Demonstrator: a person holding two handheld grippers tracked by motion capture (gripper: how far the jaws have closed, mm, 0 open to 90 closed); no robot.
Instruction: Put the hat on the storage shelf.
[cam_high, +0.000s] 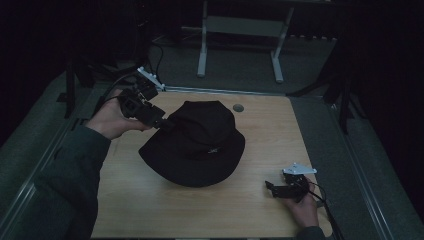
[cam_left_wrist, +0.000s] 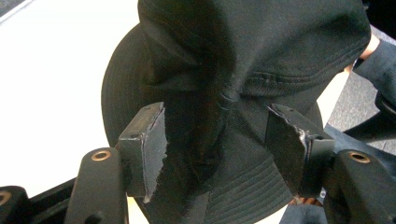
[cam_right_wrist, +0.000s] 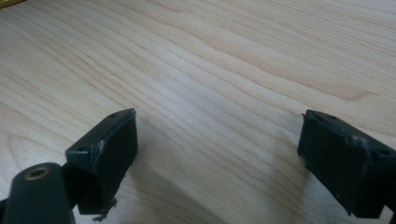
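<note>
Nearest the high view's lens, the right tongs (cam_high: 270, 187) are resting low on the worktop (cam_high: 150, 200) with jaws apart, while the left tongs (cam_high: 167, 125) are reaching the black bucket hat (cam_high: 200, 145) lying mid-worktop. Left gripper view: both jaws are standing wide on either side of the hat's (cam_left_wrist: 243, 70) crown fold, pads not pressing it. Right gripper view: parted jaws are hovering over bare wood (cam_right_wrist: 210, 70), gripping nothing.
</note>
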